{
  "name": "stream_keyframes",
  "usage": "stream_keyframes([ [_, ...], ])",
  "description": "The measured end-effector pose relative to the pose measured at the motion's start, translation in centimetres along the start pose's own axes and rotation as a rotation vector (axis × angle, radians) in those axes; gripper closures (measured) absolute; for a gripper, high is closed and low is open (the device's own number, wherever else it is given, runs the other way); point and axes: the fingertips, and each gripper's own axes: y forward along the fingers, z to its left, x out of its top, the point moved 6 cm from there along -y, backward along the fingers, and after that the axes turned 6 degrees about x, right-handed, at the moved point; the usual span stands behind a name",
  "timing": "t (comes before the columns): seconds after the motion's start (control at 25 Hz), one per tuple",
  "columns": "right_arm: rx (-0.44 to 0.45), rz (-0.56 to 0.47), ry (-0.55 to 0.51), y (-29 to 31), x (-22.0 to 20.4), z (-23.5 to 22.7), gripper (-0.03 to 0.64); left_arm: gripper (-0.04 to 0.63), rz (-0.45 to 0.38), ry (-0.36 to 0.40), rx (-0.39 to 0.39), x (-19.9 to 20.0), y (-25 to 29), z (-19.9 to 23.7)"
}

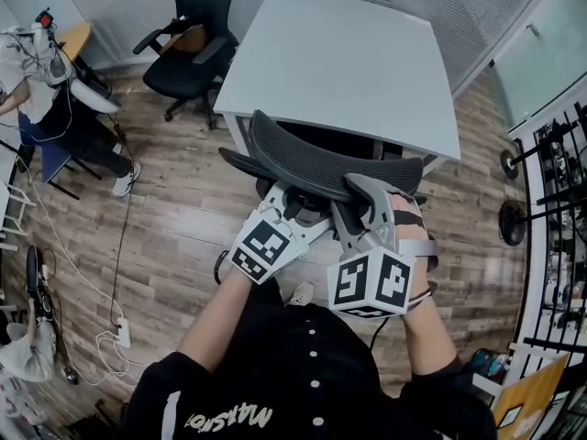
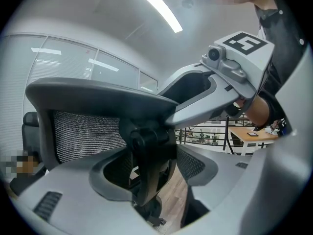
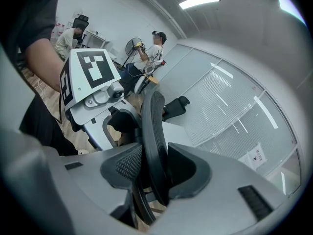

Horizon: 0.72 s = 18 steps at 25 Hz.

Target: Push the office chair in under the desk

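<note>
The office chair, with its black mesh backrest (image 1: 312,159), stands at the near edge of the white desk (image 1: 339,62), its seat hidden beneath the desktop. Both grippers hold the backrest from behind. My left gripper (image 1: 292,195) is closed round the black spine (image 2: 146,151) behind the mesh (image 2: 88,131), which fills the space between its jaws. My right gripper (image 1: 359,195) is clamped over the backrest's top rim (image 3: 155,131), one pad on each side. In the left gripper view the right gripper's jaw (image 2: 195,97) lies over the rim. The left gripper's marker cube (image 3: 93,67) shows in the right gripper view.
A second black office chair (image 1: 188,44) stands at the desk's far left corner. A seated person (image 1: 46,90) is at the left, with cables (image 1: 110,337) on the wooden floor. A fan (image 1: 511,223) and shelves (image 1: 559,246) line the right. Glass walls stand behind the desk.
</note>
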Motion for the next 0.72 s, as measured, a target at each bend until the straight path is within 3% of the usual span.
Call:
stream_keyframes([
  [0.72, -0.012, 0.005, -0.003, 2.8, 0.1, -2.0, 0.451, 0.304, 0.018, 0.015, -0.016, 0.0, 1.8, 3.0],
])
